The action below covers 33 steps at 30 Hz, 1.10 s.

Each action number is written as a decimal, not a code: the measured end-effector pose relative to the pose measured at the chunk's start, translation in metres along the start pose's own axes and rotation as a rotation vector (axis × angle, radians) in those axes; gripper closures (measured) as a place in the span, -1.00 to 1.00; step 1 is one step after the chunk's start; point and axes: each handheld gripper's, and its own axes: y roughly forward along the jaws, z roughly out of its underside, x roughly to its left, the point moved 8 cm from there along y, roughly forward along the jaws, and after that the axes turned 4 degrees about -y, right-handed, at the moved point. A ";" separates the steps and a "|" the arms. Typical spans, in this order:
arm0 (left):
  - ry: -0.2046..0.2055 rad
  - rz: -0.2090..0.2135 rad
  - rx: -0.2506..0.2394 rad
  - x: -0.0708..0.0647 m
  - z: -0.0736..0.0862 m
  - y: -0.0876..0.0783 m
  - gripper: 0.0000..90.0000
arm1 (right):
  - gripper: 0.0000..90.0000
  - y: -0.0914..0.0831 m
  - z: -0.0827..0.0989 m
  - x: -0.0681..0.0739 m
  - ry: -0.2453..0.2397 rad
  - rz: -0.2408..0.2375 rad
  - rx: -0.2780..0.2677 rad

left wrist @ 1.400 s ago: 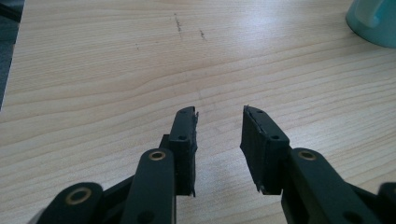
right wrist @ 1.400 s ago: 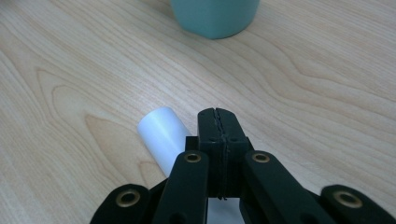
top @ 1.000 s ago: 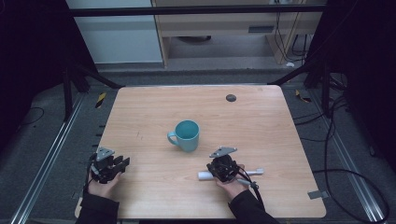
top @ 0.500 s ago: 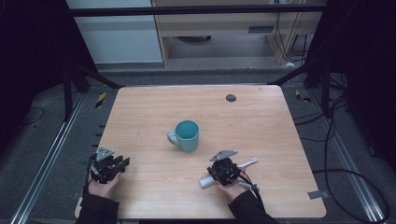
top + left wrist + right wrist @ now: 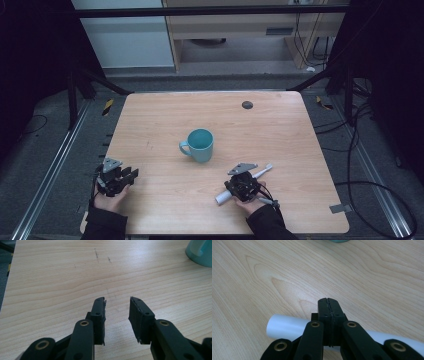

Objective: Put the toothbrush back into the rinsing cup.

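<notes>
Gripping the left gripper (image 5: pixel 131 175) in a hand (image 5: pixel 111 200) at the near left corner of the table (image 5: pixel 165 120), jaws standing partly apart with nothing but bare wood showing between them in the left gripper view (image 5: pixel 117 301), hanging just above the board. Gripping the right gripper (image 5: pixel 240 184) in the other hand (image 5: pixel 250 204) near the front edge, right of centre, jaws pressing flat together at the tips in the right gripper view (image 5: pixel 328 300). Crossing under that gripper, close to the base of its jaws, a white rod (image 5: pixel 221 198) lying aslant on the wood, thick end pointing near and left, thin end poking out far and right; passing behind the shut jaws in the right gripper view (image 5: pixel 287 327), and not showing whether anything is pinching it. Standing farther in, at mid-table and well apart from both grippers, a teal cup (image 5: pixel 200 145), upright, handle pointing left. Sitting beyond that, near the far edge, a small dark disc (image 5: pixel 247 105).
</notes>
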 end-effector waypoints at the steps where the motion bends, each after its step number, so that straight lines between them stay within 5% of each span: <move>1: -0.001 0.000 0.000 0.000 0.000 0.000 0.46 | 1.00 0.000 0.001 0.000 0.004 -0.001 0.000; 15: 0.000 -0.001 0.001 0.000 0.000 0.000 0.45 | 1.00 -0.007 0.005 0.000 0.003 -0.004 0.000; 20: -0.001 -0.002 0.002 0.000 0.001 0.000 0.45 | 1.00 -0.027 -0.005 -0.019 0.025 0.052 -0.072; 25: -0.003 -0.002 0.001 0.001 0.001 0.000 0.45 | 1.00 -0.042 0.001 -0.045 0.077 0.114 -0.087; 33: -0.002 0.000 0.005 0.000 0.001 0.001 0.45 | 1.00 -0.030 0.009 -0.063 0.110 0.153 -0.069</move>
